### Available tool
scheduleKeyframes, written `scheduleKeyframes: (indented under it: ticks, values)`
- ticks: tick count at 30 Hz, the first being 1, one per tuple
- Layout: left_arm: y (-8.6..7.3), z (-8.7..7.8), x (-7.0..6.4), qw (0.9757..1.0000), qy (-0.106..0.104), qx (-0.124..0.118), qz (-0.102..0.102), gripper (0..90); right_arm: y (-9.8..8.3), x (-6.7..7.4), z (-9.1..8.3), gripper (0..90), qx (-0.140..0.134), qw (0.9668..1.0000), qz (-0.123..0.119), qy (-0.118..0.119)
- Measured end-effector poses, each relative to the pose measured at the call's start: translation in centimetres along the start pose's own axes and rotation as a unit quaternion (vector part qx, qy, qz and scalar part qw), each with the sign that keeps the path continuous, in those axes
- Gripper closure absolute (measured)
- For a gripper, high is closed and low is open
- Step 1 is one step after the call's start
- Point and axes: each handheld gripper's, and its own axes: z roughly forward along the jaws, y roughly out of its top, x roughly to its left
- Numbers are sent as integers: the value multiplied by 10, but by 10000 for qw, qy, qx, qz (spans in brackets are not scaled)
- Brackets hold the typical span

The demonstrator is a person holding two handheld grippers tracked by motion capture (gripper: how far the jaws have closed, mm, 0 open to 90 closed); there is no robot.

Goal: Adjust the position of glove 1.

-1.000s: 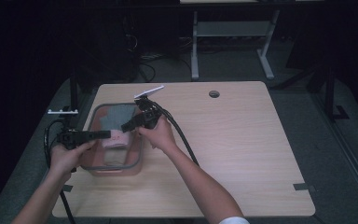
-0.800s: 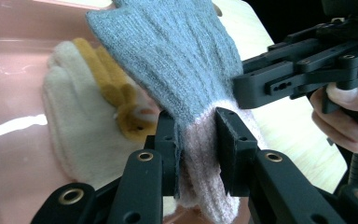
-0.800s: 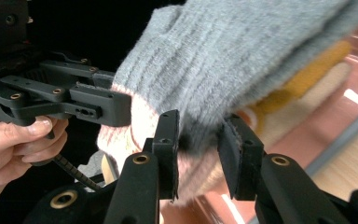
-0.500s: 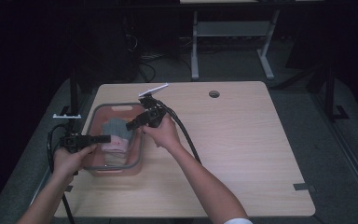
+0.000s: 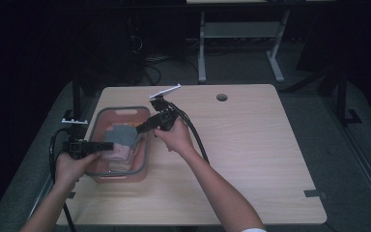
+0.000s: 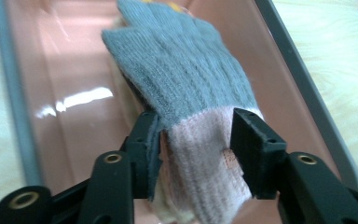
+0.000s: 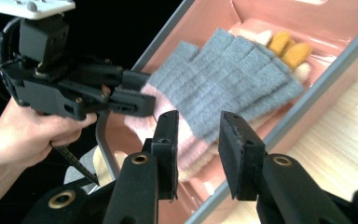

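Observation:
A grey knit glove [image 5: 120, 132] with a pink cuff lies in a pink bin with a grey rim [image 5: 121, 110]. It rests on another glove with yellow fingertips [image 7: 286, 49]. My left gripper [image 6: 196, 140] reaches in from the bin's left end. Its jaws have just been opening and now stand loosely around the pink cuff [image 6: 200, 154]. That same gripper [image 7: 137, 95] lies across the cuff in the right gripper view. My right gripper [image 7: 198, 140] hovers over the bin's right rim above the glove [image 7: 233, 79], open with nothing between its pads.
The bin [image 6: 303, 88] sits at the left end of a light wooden table [image 5: 251, 159] that has a round cable hole [image 5: 221, 97] near its far edge. Black cables trail from both grippers. Dark floor and a desk frame lie beyond the table.
The left gripper's jaws have parted around the glove's cuff, and the glove now rests in the bin. Both hands stay about where they were.

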Motion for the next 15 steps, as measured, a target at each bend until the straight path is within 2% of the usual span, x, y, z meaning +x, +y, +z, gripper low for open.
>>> scheduleKeyframes:
  ticks: [7, 10, 15]
  values:
    - [5, -8, -1, 9995, 308, -70, 66, 481, -4, -2, -9, 653, -8, 10000, -24, -50]
    - [7, -9, -2, 9993, 351, -42, 115, 491, -7, -4, -12, 645, -16, 10000, -51, -68]
    - [12, -11, -7, 9992, 334, -132, 166, 491, -11, -10, -20, 633, -29, 9999, -21, -119]
